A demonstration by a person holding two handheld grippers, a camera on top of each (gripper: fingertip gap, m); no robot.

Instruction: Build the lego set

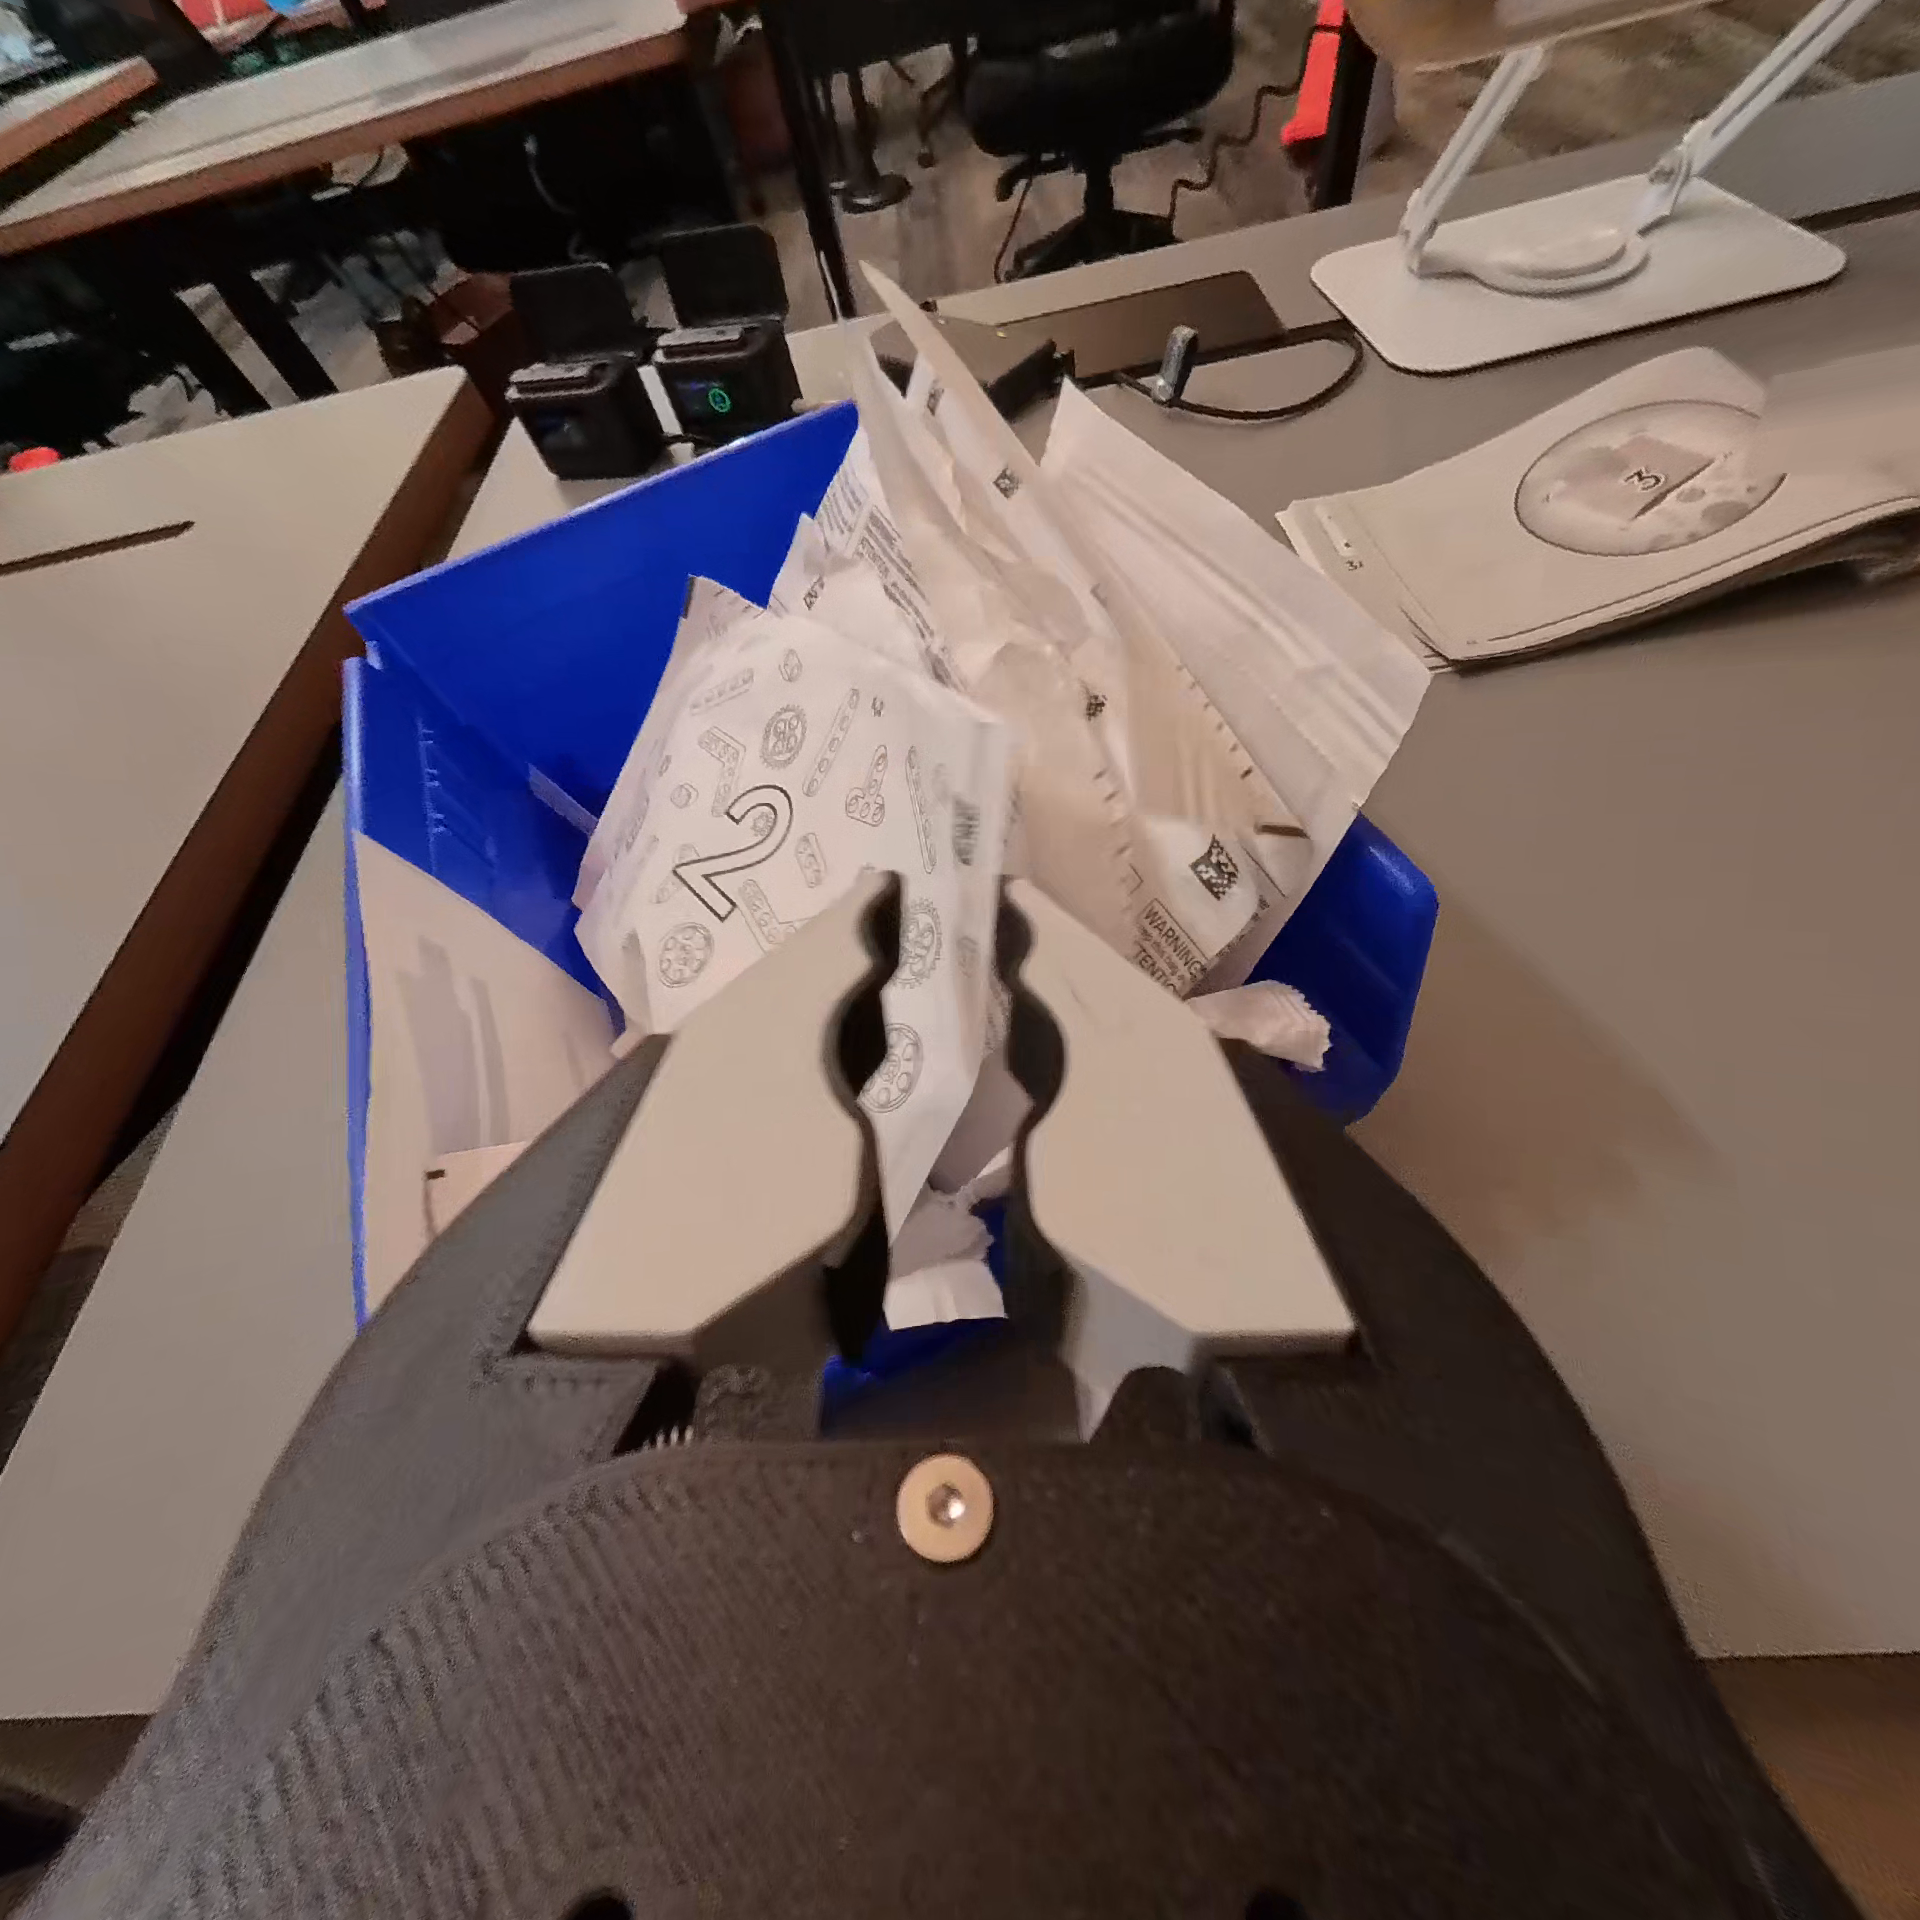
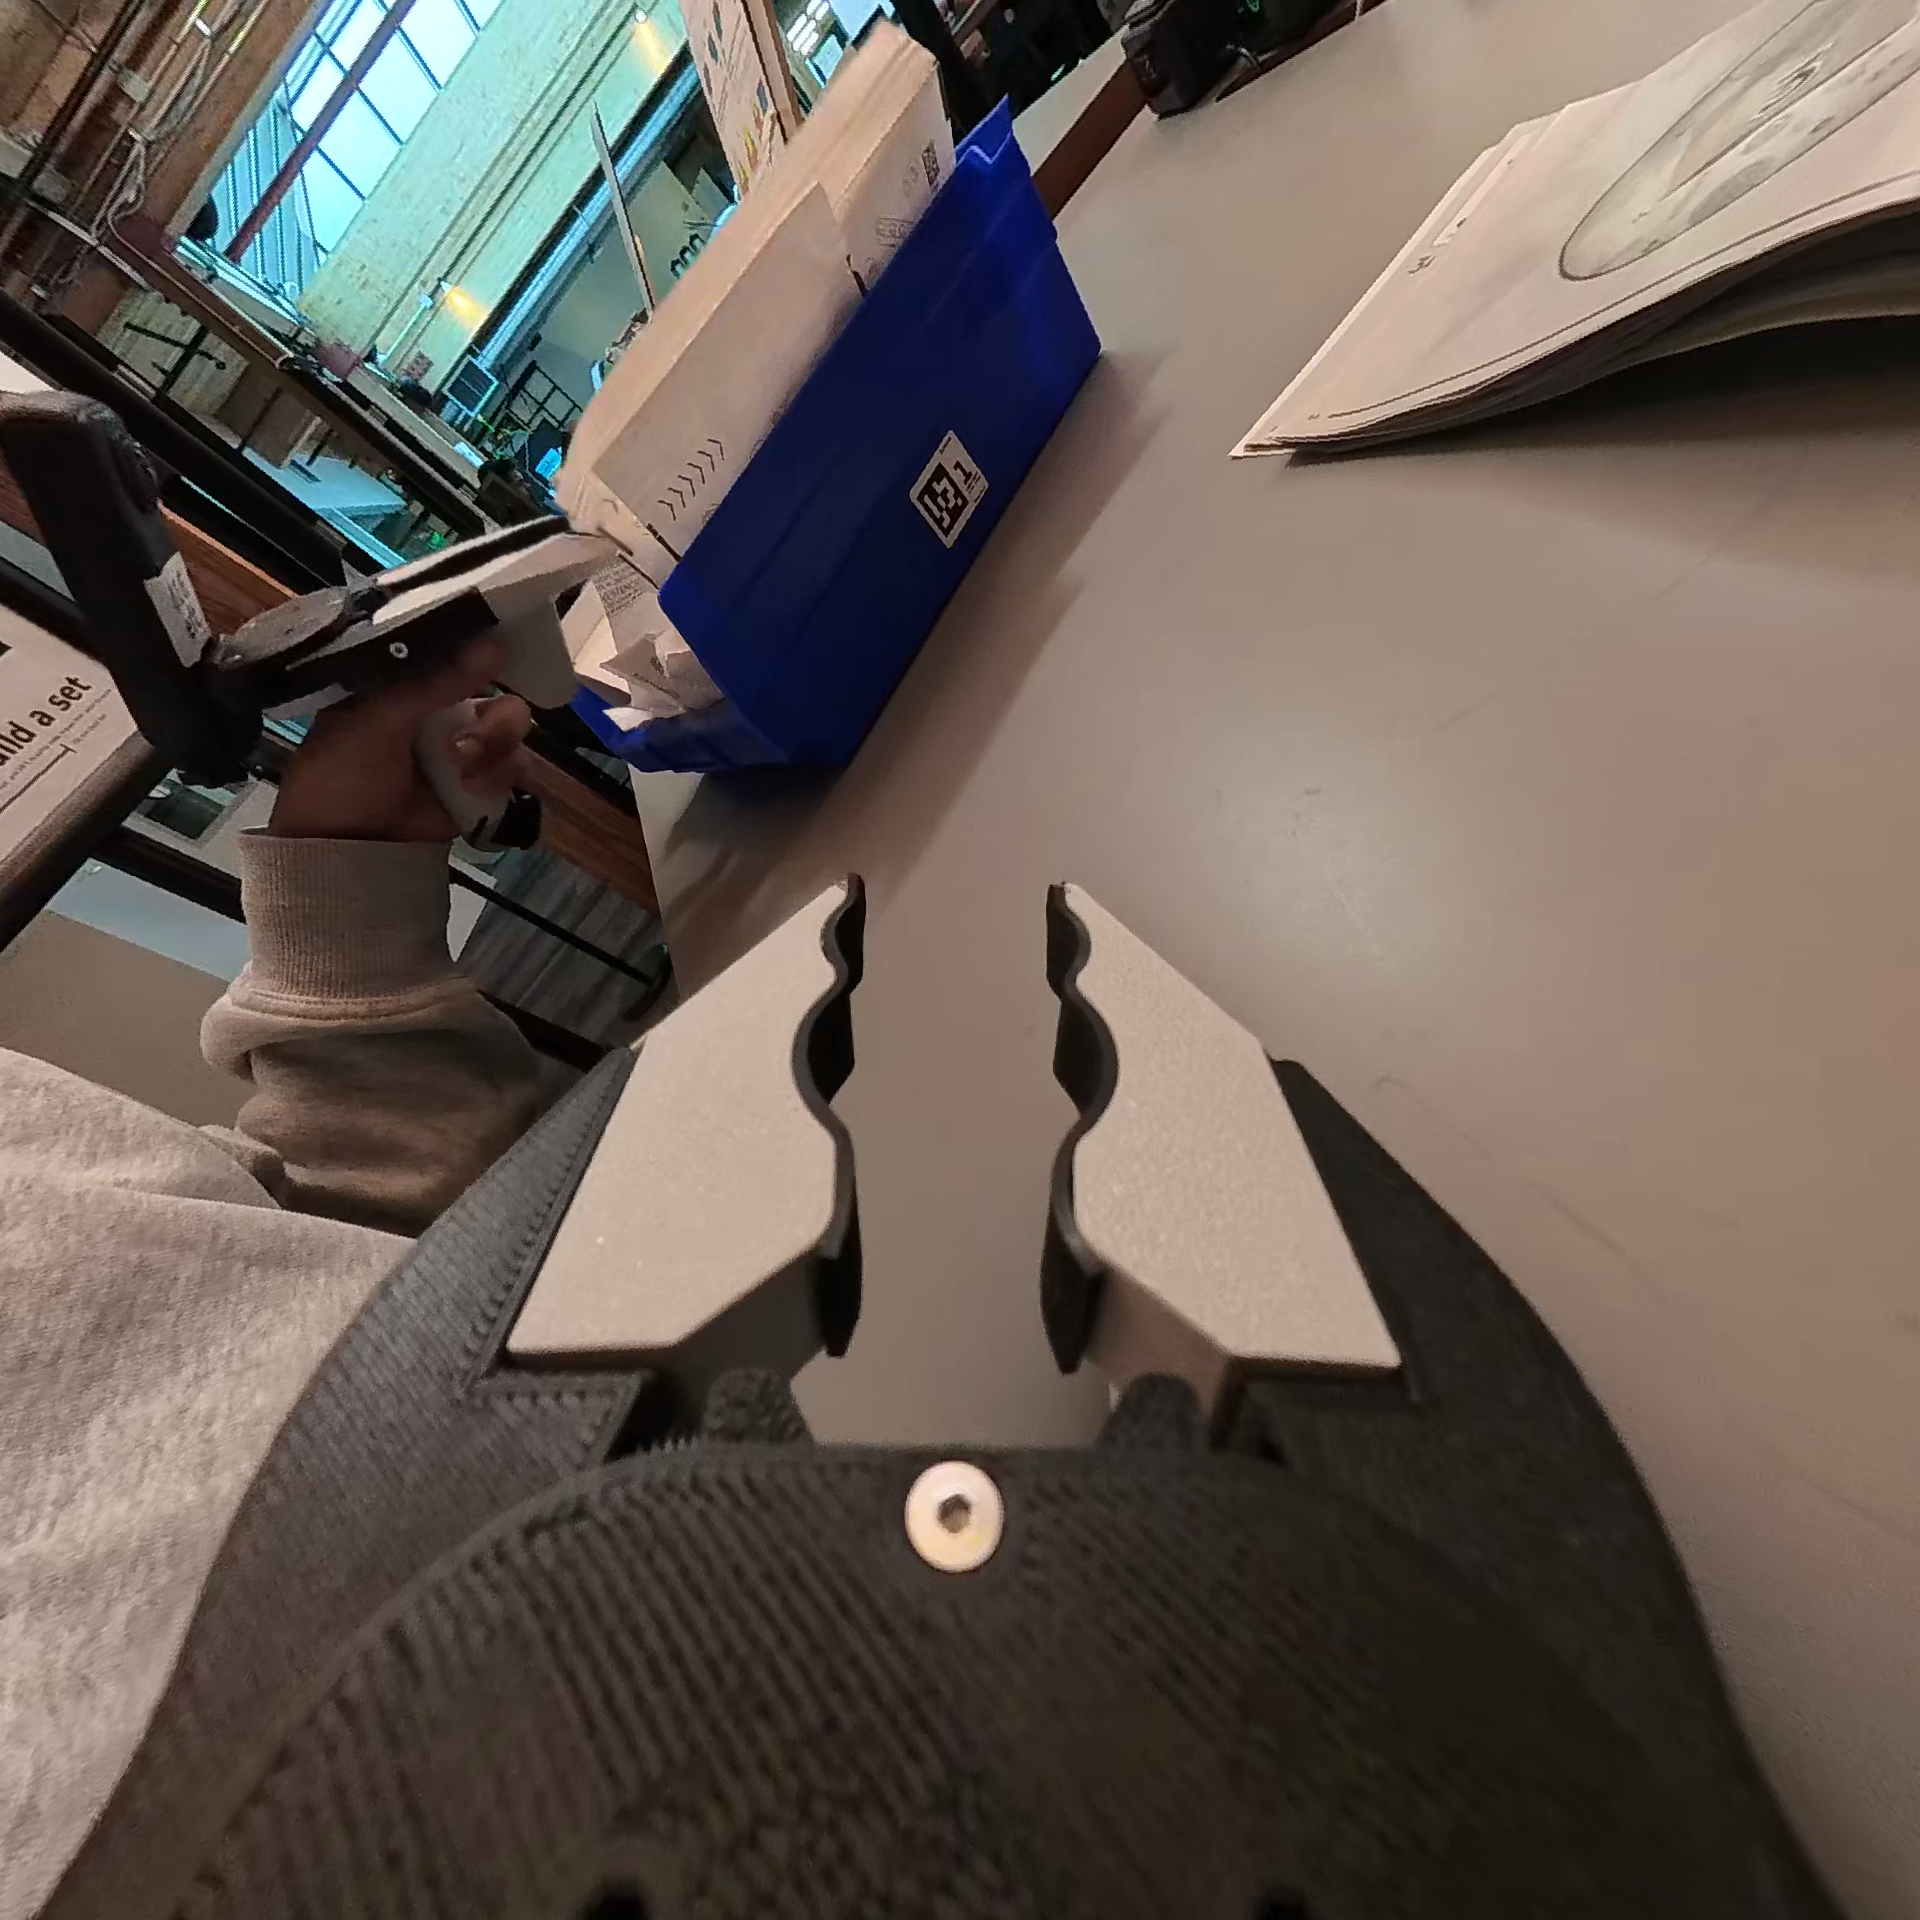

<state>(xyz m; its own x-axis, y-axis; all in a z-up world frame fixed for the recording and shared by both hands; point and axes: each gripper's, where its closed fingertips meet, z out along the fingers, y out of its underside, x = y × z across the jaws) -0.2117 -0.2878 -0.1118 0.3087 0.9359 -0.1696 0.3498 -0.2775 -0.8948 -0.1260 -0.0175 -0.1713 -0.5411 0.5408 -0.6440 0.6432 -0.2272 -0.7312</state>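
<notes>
A blue bin (image 1: 540,623) on the grey table holds several white paper Lego bags. My left gripper (image 1: 948,883) reaches into the bin's near end, its fingers closed on a white bag printed with part drawings (image 1: 748,821). More white bags (image 1: 1195,644) stick up behind it. The right wrist view shows the bin (image 2: 883,499) from the side, with the left gripper (image 2: 540,623) at its near end, held by a hand (image 2: 374,769). My right gripper (image 2: 954,894) is open and empty, low over bare table to the right of the bin.
A stack of instruction booklets (image 1: 1621,520) lies to the right of the bin and also shows in the right wrist view (image 2: 1621,249). A white stand base (image 1: 1579,270) and two black battery boxes (image 1: 644,384) sit at the far edge. A grey sleeve (image 2: 332,966) is at left. Spacing between my two grippers at the tips: around 30 cm.
</notes>
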